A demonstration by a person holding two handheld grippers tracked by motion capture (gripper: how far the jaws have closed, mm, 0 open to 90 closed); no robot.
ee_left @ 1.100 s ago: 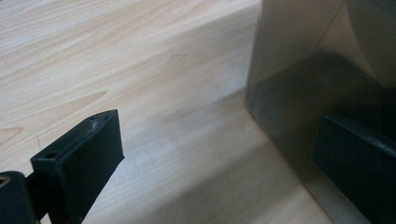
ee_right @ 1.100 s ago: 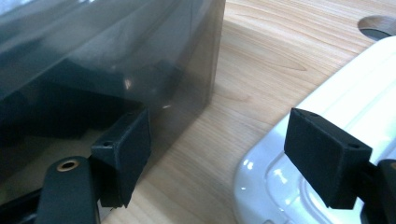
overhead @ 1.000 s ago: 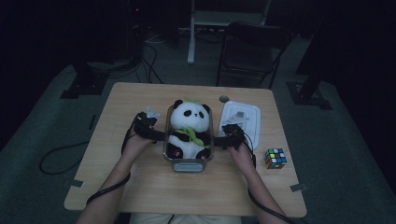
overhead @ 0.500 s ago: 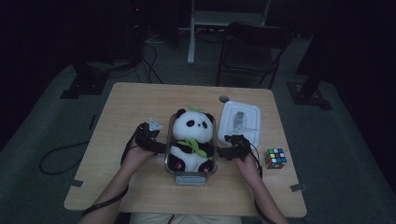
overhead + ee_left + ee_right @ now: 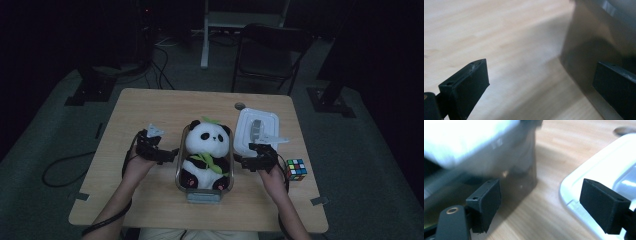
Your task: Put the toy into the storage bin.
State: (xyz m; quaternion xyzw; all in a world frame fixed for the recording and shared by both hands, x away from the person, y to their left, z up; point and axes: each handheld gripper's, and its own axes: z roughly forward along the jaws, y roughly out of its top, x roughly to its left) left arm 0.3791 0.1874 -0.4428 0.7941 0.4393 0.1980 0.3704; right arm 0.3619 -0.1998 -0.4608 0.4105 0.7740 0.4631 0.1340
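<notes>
A panda plush (image 5: 206, 154) sits upright in a clear container (image 5: 180, 161) at the middle of the wooden table (image 5: 150, 107). My left gripper (image 5: 170, 155) stands open just left of the container, whose dark wall (image 5: 584, 57) rises close ahead in the left gripper view. My right gripper (image 5: 243, 162) is open at the container's right side, between the container wall (image 5: 506, 170) and a white lid (image 5: 256, 130) (image 5: 599, 167). Nothing is between the jaws of either gripper.
A Rubik's cube (image 5: 296, 169) lies on the table right of my right hand. A small round disc (image 5: 240, 106) lies near the far edge. A dark chair (image 5: 270, 55) and stand legs are on the floor beyond the table.
The container with the panda has come nearer to the table's front edge. Both grippers have moved back with it and now stand beside it.
</notes>
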